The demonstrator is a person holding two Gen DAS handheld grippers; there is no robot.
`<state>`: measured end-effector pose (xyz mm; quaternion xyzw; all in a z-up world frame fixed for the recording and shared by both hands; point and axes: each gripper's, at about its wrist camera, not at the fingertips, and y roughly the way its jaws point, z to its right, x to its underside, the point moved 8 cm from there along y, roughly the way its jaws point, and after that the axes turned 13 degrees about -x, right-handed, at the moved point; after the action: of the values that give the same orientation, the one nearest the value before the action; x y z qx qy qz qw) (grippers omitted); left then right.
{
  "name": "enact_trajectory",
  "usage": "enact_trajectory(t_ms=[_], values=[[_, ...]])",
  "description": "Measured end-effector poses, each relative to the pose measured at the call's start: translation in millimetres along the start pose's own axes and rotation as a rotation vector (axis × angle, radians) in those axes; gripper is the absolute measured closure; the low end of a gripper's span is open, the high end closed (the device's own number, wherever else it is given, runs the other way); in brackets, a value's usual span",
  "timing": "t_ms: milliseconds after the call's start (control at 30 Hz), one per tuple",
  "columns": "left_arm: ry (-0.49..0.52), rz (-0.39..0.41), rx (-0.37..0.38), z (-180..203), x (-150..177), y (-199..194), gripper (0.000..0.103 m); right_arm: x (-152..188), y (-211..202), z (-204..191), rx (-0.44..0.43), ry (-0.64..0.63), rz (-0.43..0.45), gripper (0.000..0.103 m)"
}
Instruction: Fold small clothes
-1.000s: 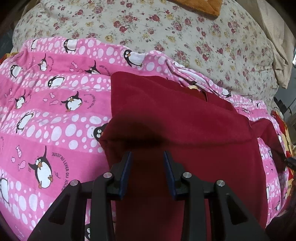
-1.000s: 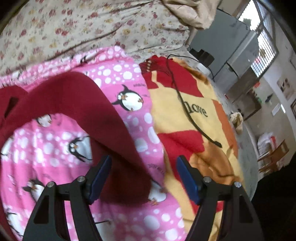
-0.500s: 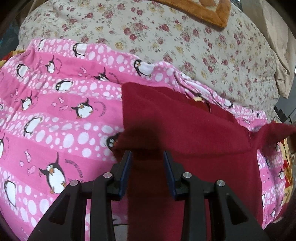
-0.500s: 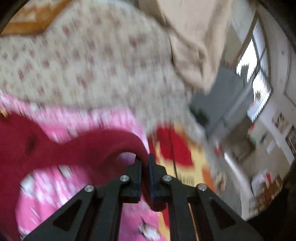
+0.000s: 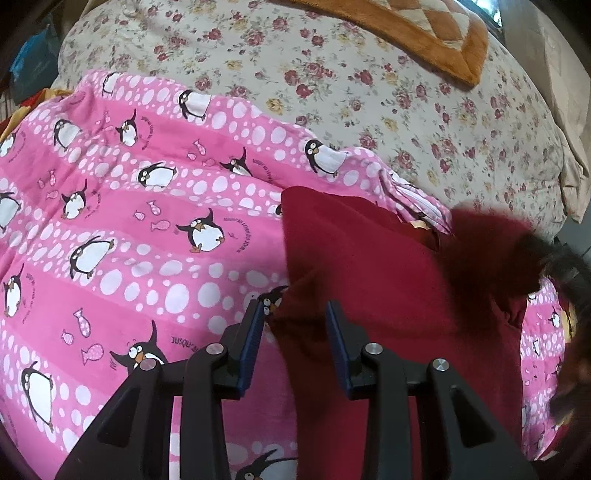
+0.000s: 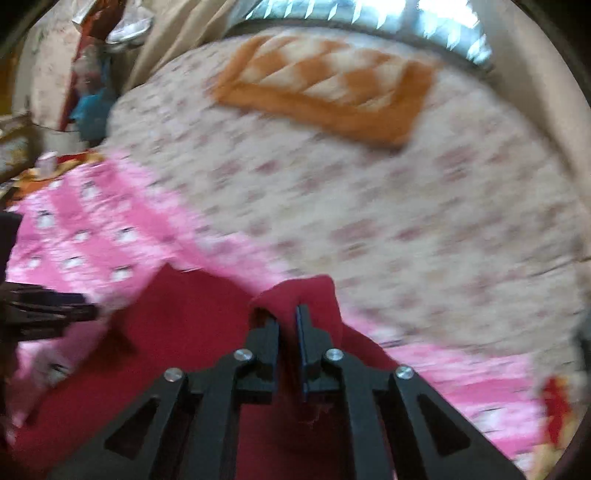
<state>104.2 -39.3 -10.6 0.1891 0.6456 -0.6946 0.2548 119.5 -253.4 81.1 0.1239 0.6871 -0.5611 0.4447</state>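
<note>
A dark red garment (image 5: 369,277) lies on a pink penguin blanket (image 5: 147,221). My left gripper (image 5: 295,310) is shut on a bunched fold at the garment's left edge, held a little off the blanket. In the right wrist view, my right gripper (image 6: 287,317) has the garment's sleeve (image 6: 314,291) looped over its tips with cloth pinched between the pads. Its jaws are opening slightly. It is above the garment body (image 6: 184,332). The sleeve (image 5: 491,240) shows blurred at the right of the left wrist view. The left gripper (image 6: 44,314) appears at the left edge.
Beyond the pink blanket (image 6: 92,240) spreads a cream floral sheet (image 5: 369,92) (image 6: 369,221). An orange quilted cloth (image 5: 424,33) (image 6: 332,92) lies on it at the far end. Clutter (image 6: 88,92) stands at the far left, and bright window light runs along the top.
My right gripper closed on the red sleeve, lifted it and swung it left over the garment; its view turned from the yellow-red blanket to the floral sheet. My left gripper shifted slightly with its fold.
</note>
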Motion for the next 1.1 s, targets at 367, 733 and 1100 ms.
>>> enact_trajectory(t_ms=[367, 733, 1100], values=[[0.063, 0.001, 0.11, 45, -6, -1, 0.088, 65, -20, 18, -0.054, 0.195, -0.062, 0.036], [0.284, -0.093, 0.125, 114, 41, 14, 0.086, 157, -85, 100, -0.029, 0.511, -0.042, 0.033], [0.174, -0.158, 0.22, 118, 46, 7, 0.086, 137, -48, 45, -0.181, 0.434, -0.07, 0.033]])
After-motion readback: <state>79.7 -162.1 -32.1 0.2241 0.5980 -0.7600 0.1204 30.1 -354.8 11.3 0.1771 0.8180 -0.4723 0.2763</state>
